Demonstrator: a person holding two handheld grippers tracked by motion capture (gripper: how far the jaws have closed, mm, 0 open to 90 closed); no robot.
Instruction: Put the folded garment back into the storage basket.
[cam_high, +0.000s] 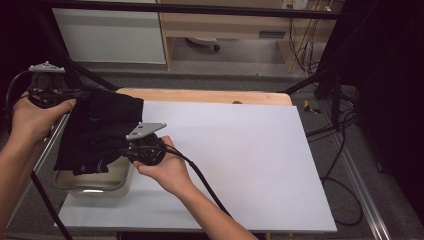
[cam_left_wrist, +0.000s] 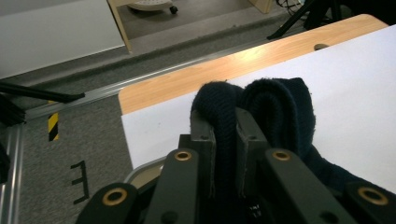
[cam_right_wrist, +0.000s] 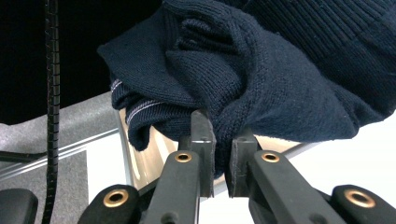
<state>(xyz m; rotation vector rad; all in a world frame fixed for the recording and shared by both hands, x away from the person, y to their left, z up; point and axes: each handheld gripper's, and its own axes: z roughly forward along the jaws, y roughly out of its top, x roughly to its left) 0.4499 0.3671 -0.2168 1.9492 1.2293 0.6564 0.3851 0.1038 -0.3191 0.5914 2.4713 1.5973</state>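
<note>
Navy knit (cam_high: 100, 130) over tray rim (cam_high: 95, 186)

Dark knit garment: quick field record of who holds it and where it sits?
item: dark knit garment
left gripper: shut on a fold of it
right gripper: shut on its lower edge
position: lifted, hanging over the metal tray
tray location: near-left corner of the white table

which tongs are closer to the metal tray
Right. The right tongs grip the dark knit garment just above the metal tray; the left tongs hold its upper edge, higher and farther back.
</note>
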